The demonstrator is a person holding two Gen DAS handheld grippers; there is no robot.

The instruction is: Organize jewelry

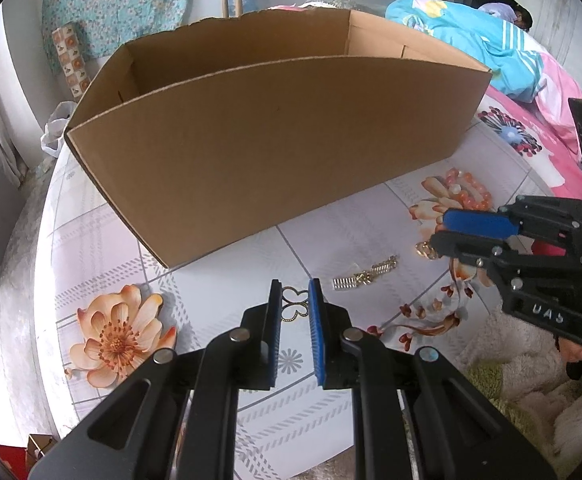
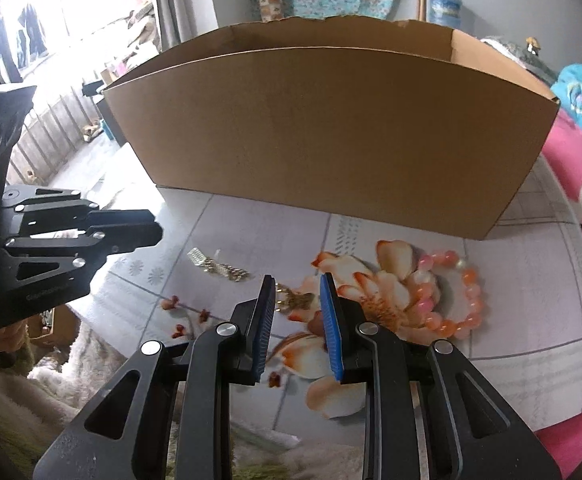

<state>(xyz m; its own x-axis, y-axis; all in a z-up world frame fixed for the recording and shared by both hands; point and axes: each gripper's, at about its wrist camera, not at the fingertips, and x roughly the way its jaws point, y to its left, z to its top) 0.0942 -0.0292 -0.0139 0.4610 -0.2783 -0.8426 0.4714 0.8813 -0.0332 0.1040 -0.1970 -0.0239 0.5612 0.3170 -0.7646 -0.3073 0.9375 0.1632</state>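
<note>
The left claw [image 1: 295, 292] hovers low over the flower-printed desk [image 1: 227, 248], its blue pads [image 1: 314, 312] set narrowly apart with nothing gripped. Seen through the gap, a thin gold clover-shaped piece [image 1: 293, 306] lies flat on the desk; both pads hide its outer edges, so whether they touch it cannot be told. Behind stands a large open cardboard box [image 1: 275, 140], its near wall blocking any sight of its floor. To the right of the clover piece, a short gold chain [image 1: 365, 276] lies loose on the desk. Further right, the right claw [image 2: 293, 294] also stands narrowly parted and grips nothing. Between its fingers a small gold trinket [image 2: 293, 300] shows, partly covered and blurred, too small to identify. From the left wrist view this claw enters sideways, covering most of that trinket. Rightmost, a bracelet of orange and pink beads [image 2: 457, 292] rests on a printed blossom, near the box's right corner, blending into the pattern. The bed [image 2: 571, 184] beyond is cut off by the frame.
</note>
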